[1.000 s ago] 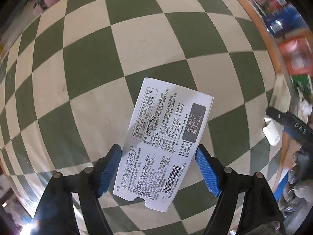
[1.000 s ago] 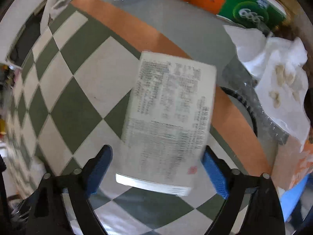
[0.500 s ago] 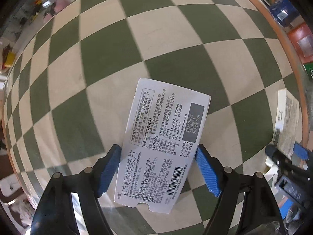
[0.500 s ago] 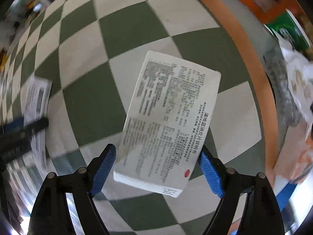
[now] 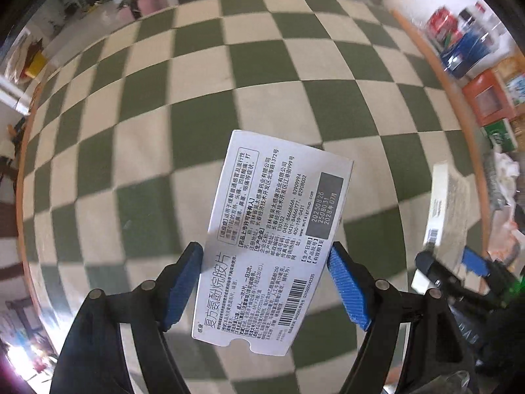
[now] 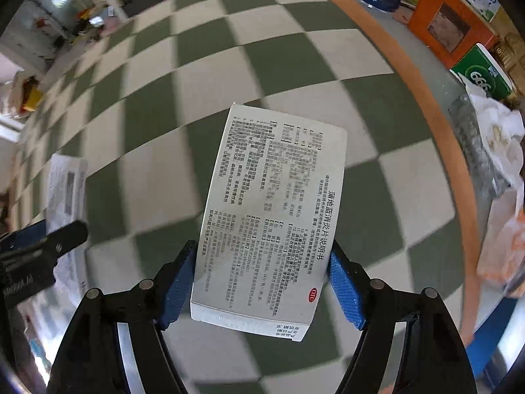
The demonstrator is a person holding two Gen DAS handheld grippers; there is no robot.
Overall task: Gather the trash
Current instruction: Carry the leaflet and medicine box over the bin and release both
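Note:
My left gripper is shut on a flat white medicine box with a barcode, held above the green-and-cream checkered table. My right gripper is shut on a thicker white medicine box printed with dense text and a red OTC mark. Each gripper shows in the other's view: the right one with its box at the right edge of the left wrist view, the left one with its box at the left edge of the right wrist view.
The table has an orange rim. Beyond it on the right are an orange box, a green carton, a blue container, crumpled white tissue and clear plastic.
Both grippers, each still holding its box, have swung away from the cluttered right side towards the middle of the checkered table. They now sit side by side.

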